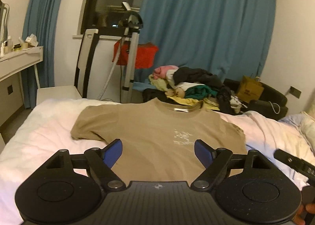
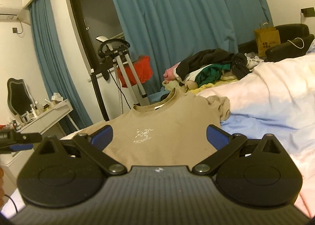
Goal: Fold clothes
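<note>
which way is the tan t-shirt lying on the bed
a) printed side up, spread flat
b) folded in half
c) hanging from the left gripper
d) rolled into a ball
a: the tan t-shirt lies spread on the bed with its pale print facing up, and both grippers, left and right, are open and hold nothing.

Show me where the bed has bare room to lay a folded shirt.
Bare sheet lies left of the tan shirt, toward the bed's left edge, and right of it before the pillow. The far side is crowded by the clothes pile.
</note>
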Action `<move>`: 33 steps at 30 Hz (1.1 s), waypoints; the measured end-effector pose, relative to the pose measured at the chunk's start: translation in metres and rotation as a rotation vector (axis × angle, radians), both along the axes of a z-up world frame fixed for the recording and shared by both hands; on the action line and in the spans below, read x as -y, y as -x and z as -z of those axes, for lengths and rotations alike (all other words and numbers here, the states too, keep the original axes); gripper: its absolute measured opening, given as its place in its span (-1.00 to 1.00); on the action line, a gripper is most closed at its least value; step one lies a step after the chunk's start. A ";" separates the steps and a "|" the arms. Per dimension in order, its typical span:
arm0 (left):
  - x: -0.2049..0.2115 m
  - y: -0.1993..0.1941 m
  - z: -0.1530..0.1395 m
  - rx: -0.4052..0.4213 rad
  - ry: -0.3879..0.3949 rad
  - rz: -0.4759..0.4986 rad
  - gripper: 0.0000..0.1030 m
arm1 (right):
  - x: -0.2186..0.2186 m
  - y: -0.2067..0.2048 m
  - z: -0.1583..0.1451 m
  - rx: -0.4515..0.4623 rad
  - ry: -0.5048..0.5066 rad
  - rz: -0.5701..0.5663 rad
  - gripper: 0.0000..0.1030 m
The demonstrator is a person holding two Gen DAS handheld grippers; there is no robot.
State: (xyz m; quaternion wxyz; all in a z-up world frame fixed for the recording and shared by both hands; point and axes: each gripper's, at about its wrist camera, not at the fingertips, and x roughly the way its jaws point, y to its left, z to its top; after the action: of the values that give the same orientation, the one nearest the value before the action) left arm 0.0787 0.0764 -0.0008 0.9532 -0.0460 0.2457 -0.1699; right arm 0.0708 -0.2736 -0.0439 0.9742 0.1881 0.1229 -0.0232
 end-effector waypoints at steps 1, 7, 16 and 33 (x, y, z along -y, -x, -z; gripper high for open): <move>0.003 0.003 0.003 -0.006 0.007 0.001 0.61 | 0.001 0.000 0.000 0.001 -0.001 0.003 1.00; 0.026 0.016 0.024 -0.034 -0.026 0.029 0.70 | 0.015 -0.002 0.002 0.003 -0.059 0.012 1.00; 0.042 0.023 0.032 -0.034 -0.042 0.061 0.99 | 0.055 -0.023 0.012 0.007 -0.208 0.021 1.00; 0.060 -0.022 0.089 -0.187 -0.036 0.100 0.99 | 0.192 -0.196 0.130 -0.125 -0.677 0.147 -0.03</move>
State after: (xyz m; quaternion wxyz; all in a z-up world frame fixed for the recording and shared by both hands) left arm 0.1004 0.0160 -0.0902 0.9171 -0.0322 0.3385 -0.2080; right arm 0.2663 -0.4654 -0.1743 0.8430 0.5068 0.1694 -0.0626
